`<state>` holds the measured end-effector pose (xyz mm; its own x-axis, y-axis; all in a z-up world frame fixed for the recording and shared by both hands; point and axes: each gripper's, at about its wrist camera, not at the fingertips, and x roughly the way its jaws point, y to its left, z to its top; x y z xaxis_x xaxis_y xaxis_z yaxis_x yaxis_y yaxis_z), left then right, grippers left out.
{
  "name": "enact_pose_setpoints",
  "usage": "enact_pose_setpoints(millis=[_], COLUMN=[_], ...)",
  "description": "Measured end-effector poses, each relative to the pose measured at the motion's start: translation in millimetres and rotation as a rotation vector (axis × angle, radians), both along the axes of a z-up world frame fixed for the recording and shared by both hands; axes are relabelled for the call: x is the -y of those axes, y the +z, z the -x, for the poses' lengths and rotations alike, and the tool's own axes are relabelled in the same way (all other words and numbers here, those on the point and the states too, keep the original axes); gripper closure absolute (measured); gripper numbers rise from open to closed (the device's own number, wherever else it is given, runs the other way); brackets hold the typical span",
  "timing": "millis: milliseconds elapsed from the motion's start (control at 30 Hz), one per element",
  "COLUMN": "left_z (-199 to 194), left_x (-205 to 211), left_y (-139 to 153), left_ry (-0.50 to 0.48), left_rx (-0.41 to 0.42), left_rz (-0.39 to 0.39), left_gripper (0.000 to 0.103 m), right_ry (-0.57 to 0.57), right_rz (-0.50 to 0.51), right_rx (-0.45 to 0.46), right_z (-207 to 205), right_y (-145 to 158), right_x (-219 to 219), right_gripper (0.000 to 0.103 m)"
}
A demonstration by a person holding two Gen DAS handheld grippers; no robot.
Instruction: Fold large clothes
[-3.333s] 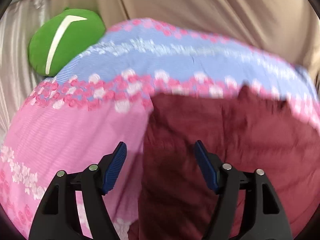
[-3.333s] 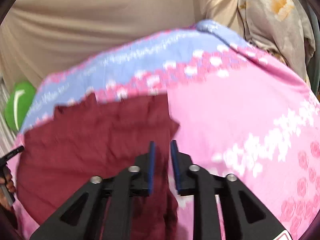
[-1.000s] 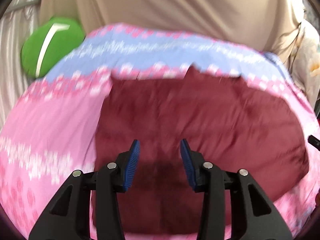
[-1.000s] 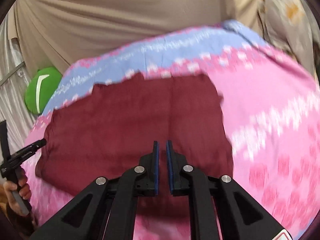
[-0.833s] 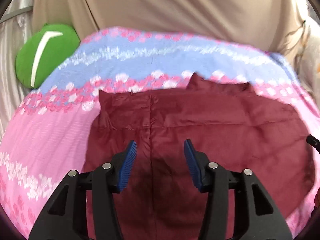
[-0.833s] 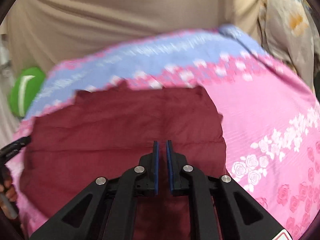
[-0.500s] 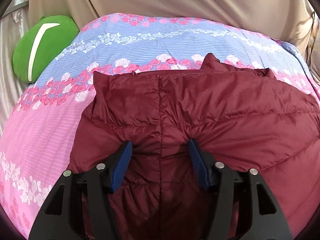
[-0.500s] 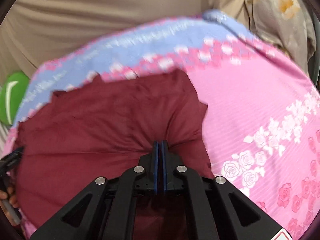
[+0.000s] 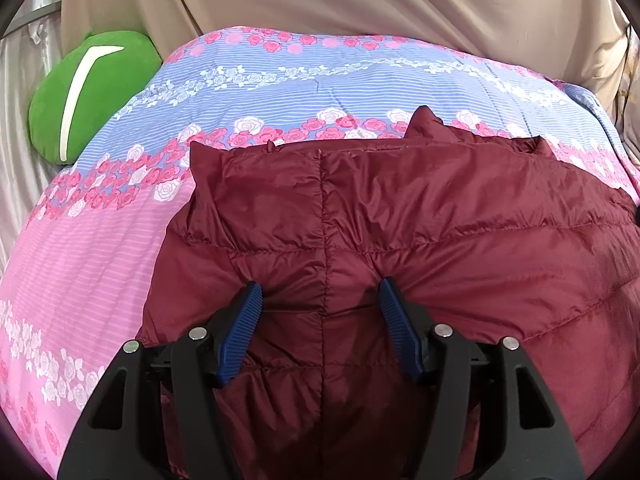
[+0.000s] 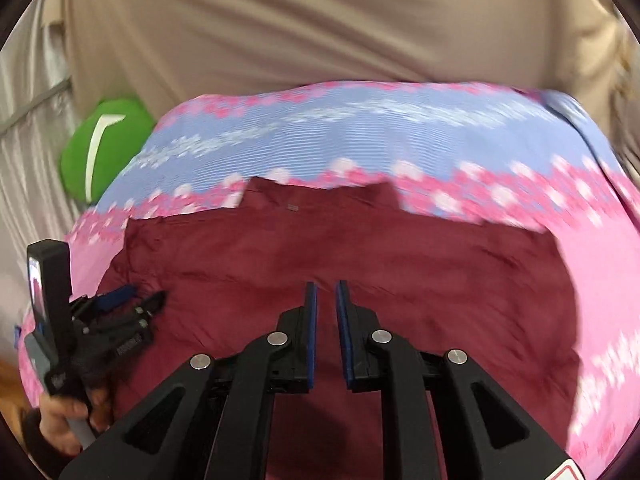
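Lying spread across the bed, the maroon quilted jacket (image 9: 440,216) covers the pink part of the floral bedspread (image 9: 280,80), its far edge reaching the band of roses where pink gives way to blue. Your left hand-held gripper (image 9: 320,294) sits low on the jacket with its jaws spread; both blue pads (image 9: 240,332) dig into the puffy fabric on either side of a vertical seam, so a ridge of cloth stands between them — bracketed, not pinched. In the right wrist view the same tool (image 10: 120,304) shows at the jacket's left edge, held by your left hand (image 10: 64,412).

Your right hand-held gripper (image 10: 326,288) hangs over the middle of the jacket (image 10: 360,264). Its jaws stand narrowly parted and are opening, with a clear slit between the pads (image 10: 311,332) and no fabric caught in it. That view is smeared by motion, so the bedspread (image 10: 360,128) pattern reads only as pink and white streaks.

Beyond the bed's far left corner lies a green cushion (image 9: 92,92) with a white stripe — seen again, smaller, in the right view (image 10: 104,148). A beige curtain (image 9: 360,0) hangs behind the bed in both views, and pale grey drapery (image 9: 20,92) fills the left margin.
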<state>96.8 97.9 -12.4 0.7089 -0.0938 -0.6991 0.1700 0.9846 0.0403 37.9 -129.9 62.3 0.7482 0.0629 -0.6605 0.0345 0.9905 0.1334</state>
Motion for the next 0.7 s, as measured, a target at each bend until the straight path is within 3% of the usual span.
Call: enact_pose_setpoints(millis=[133,267,367,533,700], left_z=[-0.4,0.2,-0.6,-1.7,3.6], left_x=[-2.5,-1.2,-0.8,1.0,-4.2], left_y=[-0.5,-0.9,-1.4,-3.9,0.5], left_ry=[-0.002,0.002,0.003,0.008,0.017], left_rx=[0.002,0.004,0.01,0.016,0.02], left_rz=[0.001,0.007,0.012,0.005,0.019], left_gripper=[0.043,0.042,0.042,0.04,0.039], right_ry=[0.043,0.027,0.025,0.023,0.017], right_rz=[0.0,0.044,0.008,0.022,-0.005], right_rx=[-0.051,-0.142,-0.216,-0.209,-0.154], right_z=[-45.9,-89.4,-109.3,-112.9,-99.9], right_y=[-8.7,-36.7,-63.0,-65.7,-44.5], right_x=[-20.4,-26.7,-18.4,-21.8,-24.2], right_gripper=[0.089,0.089,0.097,0.097,0.096])
